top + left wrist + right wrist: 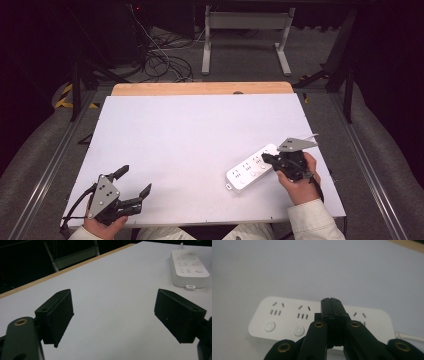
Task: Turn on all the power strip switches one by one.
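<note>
A white power strip (pixel 251 168) with several sockets and round buttons lies flat on the right half of the white table (pixel 190 135). My right gripper (pixel 265 158) is over its near end, jaws pressed together with nothing between them. In the right gripper view the shut jaws (pixel 331 302) stand just above the power strip (pixel 287 317), between two of its sockets. My left gripper (pixel 135 182) rests near the table's front left corner with its jaws spread wide and empty. In the left gripper view, the power strip (pixel 188 266) lies far off beyond the left gripper (pixel 113 312).
A wooden strip (pixel 200 88) runs along the table's far edge. Beyond it are a white metal frame (pixel 245 30) and loose cables (pixel 160 55) on the floor. A thin white cord (pixel 409 336) leaves the power strip's end.
</note>
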A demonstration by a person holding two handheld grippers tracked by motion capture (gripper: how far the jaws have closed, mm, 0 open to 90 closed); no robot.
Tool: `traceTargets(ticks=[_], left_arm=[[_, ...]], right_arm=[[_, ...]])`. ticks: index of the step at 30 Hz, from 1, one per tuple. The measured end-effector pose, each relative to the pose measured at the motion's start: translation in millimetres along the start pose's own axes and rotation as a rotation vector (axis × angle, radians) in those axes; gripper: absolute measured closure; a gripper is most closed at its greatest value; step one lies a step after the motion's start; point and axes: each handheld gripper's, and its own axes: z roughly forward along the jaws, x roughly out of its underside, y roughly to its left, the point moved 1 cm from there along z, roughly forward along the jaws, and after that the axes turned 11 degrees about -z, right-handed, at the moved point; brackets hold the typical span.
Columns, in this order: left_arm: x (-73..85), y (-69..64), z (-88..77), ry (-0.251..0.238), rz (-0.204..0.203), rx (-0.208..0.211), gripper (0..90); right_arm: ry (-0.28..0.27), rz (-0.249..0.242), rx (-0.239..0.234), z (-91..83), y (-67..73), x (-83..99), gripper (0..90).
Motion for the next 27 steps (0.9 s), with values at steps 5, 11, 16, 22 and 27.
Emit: traceTargets(ticks=[5, 11, 16, 22, 27], left_arm=[[-0.1, -0.7, 0.4, 0.004, 0.006, 0.000, 16.0], [0.1, -0.1, 0.0, 0.000, -0.002, 0.001, 16.0], [0.0, 0.3, -0.4, 0.000, 0.000, 0.002, 16.0], [-0.2, -0.1, -0.2, -0.002, 0.004, 0.000, 16.0], [-0.2, -0.1, 0.0, -0.002, 0.006, 0.000, 16.0]], right_arm=[[0.017, -0.014, 0.003, -3.0, -0.1, -1.9, 90.0], [0.044, -0.017, 0.040, -2.6, -4.7, 2.5, 90.0], [0.094, 0.008, 0.073, 2.3, -16.5, 15.1, 90.0], [0.129, 0.021, 0.096, 9.3, -23.5, 23.8, 90.0], [0.143, 0.020, 0.094, 14.9, -25.1, 25.7, 90.0]])
